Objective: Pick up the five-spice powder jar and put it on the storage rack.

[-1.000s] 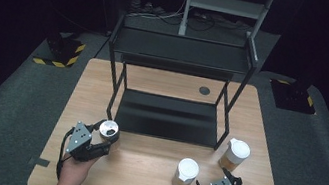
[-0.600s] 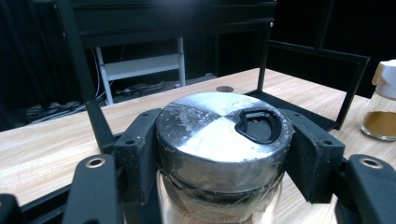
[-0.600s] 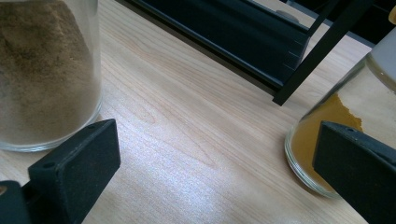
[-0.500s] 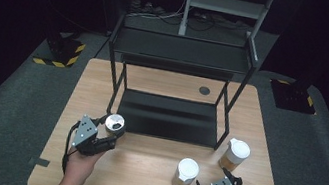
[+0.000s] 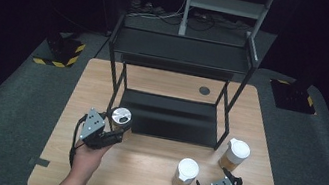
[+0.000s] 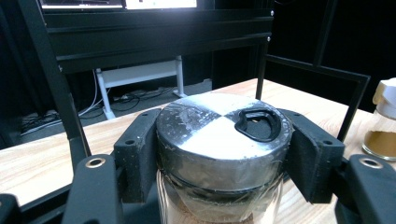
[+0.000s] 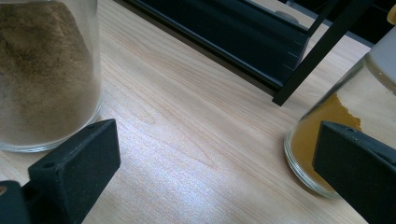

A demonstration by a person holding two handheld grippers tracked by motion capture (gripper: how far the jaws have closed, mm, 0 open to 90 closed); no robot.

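The left tongs (image 5: pixel 115 132) grip the silver-lidded jar (image 6: pixel 223 140) just under its lid, at the near left of the surface (image 5: pixel 147 181), before the black shelf (image 5: pixel 168 118). Glass seems heavy, slippery and fragile, so the lid edge is a good hold. The right tongs (image 5: pixel 224 182) stand open.

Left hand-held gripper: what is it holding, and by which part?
The left hand-held gripper holds a glass jar by its silver lid, one jaw on each side of the lid's rim.

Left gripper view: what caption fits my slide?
Left tool grips a silver-lidded jar beside a black rack.
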